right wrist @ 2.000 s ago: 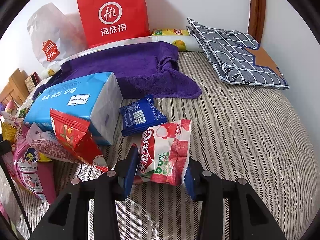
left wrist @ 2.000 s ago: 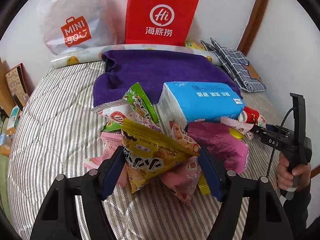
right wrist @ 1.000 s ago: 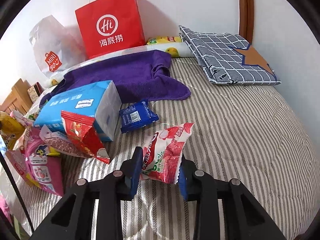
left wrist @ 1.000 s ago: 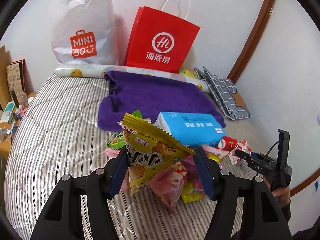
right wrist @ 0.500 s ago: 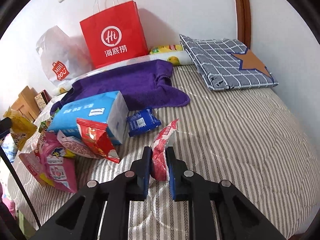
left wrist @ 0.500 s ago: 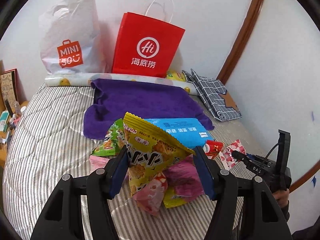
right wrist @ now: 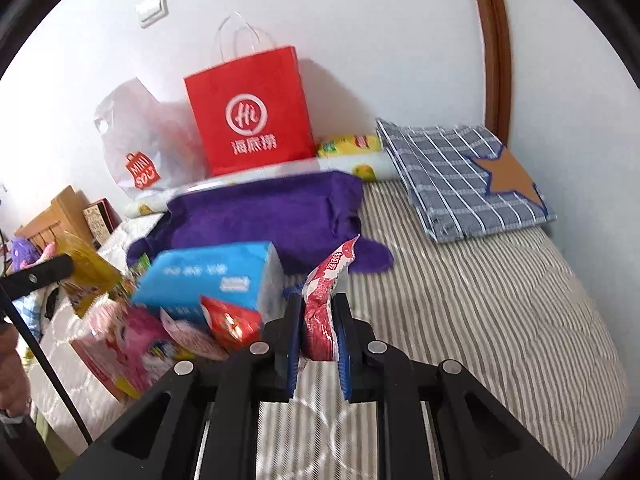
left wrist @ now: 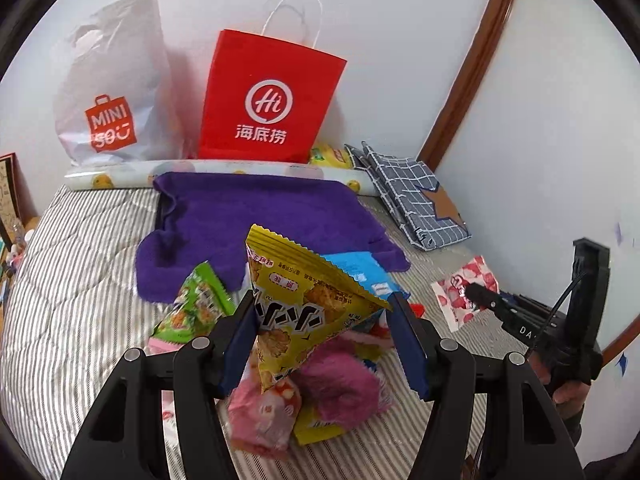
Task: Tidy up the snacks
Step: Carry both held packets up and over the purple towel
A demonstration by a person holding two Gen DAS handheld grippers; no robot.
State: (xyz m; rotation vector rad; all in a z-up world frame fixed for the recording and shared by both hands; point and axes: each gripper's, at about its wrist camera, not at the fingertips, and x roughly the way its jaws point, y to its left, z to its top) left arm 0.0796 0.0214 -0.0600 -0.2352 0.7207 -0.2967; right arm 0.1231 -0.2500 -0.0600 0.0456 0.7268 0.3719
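Observation:
My left gripper [left wrist: 322,316] is shut on a yellow snack bag [left wrist: 304,304] and holds it above the snack pile [left wrist: 320,396] on the striped bed. My right gripper [right wrist: 318,320] is shut on a red-and-white lychee snack packet [right wrist: 324,304], held edge-on above the bed; the packet also shows in the left wrist view [left wrist: 466,290]. A blue tissue pack [right wrist: 216,276], a red packet [right wrist: 230,322] and pink bags [right wrist: 132,344] lie to the left of it. A red paper bag [left wrist: 268,100] and a white plastic bag [left wrist: 112,92] stand against the wall.
A purple towel [left wrist: 260,216] is spread on the bed [right wrist: 500,312] before the bags. A folded checked cloth [right wrist: 460,176] lies at the back right. A green packet [left wrist: 196,304] lies left of the pile. A wooden cabinet [right wrist: 52,216] stands at the far left.
Both grippers have risen with their packets and moved back from the pile. The lychee packet has turned edge-on and the right jaws have closed tighter on it.

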